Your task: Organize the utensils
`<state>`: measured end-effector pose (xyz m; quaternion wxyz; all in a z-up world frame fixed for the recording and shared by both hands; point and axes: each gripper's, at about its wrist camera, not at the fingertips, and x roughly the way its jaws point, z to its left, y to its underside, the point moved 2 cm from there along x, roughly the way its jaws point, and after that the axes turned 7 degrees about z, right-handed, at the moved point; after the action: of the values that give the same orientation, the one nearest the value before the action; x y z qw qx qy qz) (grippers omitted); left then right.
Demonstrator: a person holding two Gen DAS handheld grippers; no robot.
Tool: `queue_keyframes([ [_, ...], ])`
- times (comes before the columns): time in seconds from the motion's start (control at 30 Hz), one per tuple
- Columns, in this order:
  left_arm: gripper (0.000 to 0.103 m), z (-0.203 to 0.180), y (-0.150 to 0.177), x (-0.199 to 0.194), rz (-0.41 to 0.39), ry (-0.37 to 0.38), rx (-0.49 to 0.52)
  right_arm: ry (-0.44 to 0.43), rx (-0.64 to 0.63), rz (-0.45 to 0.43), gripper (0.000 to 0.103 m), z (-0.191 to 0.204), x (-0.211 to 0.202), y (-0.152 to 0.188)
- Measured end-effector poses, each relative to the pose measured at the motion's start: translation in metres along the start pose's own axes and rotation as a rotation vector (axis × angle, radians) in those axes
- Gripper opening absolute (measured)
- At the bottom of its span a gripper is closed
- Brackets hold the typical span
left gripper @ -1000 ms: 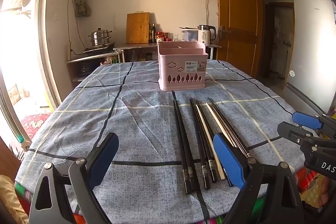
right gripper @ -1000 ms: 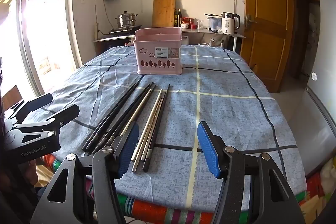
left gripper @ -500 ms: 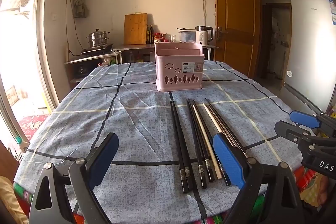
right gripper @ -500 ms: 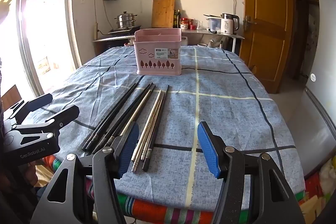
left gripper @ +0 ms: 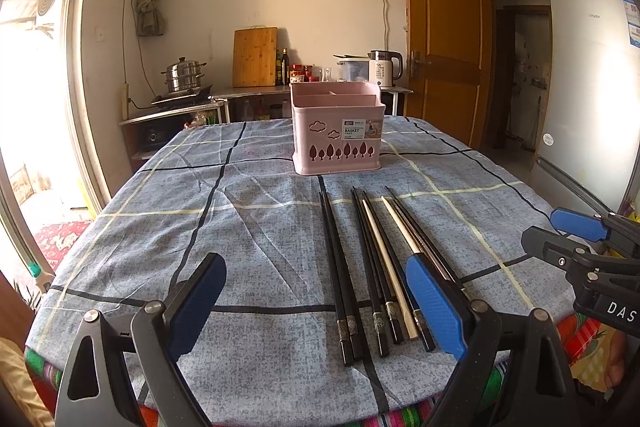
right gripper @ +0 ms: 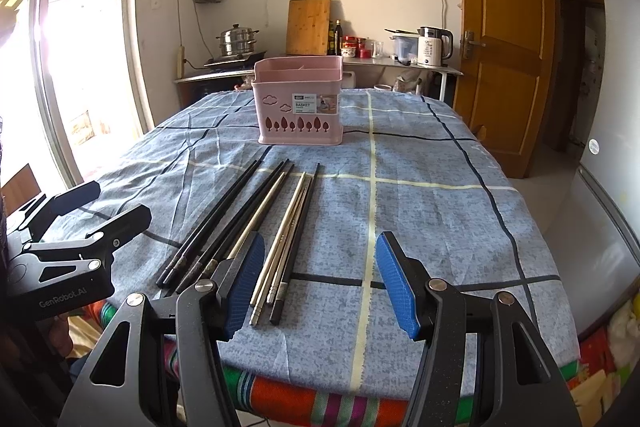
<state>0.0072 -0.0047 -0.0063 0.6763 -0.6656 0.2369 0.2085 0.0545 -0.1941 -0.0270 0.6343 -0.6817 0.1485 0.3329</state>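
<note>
Hovering level at the near table edge, the left gripper [left gripper: 316, 301] and the right gripper [right gripper: 320, 285] are both held spread wide, grasping nothing. The chopsticks [left gripper: 376, 259] are laid in a row on the blue checked tablecloth [left gripper: 160, 227], just ahead of the fingers. The pink basket [left gripper: 336, 131] is set beyond their tips, with bare cloth on both sides.

My gripper [left gripper: 316, 303] pads are blue. The basket [left gripper: 337, 131] is pink with tree cutouts, the chopsticks [left gripper: 372, 259] black and pale, the cloth [left gripper: 240, 211] blue-grey with dark and cream lines.
</note>
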Motion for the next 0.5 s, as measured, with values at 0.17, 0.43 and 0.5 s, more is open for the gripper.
queue_keyframes([
  [0.17,0.092,0.0000,0.0005,-0.0001,0.000,0.000,0.000,0.001,-0.001,-0.001,0.059,0.0004,0.0001,0.0002],
  [0.43,0.092,-0.0012,0.0009,-0.0006,0.001,0.001,0.006,0.002,-0.001,0.000,0.059,0.0005,-0.0005,0.0003],
  [0.5,0.092,-0.0009,0.0005,-0.0008,0.002,0.001,0.005,0.001,-0.001,0.000,0.059,0.0001,-0.0007,0.0003],
])
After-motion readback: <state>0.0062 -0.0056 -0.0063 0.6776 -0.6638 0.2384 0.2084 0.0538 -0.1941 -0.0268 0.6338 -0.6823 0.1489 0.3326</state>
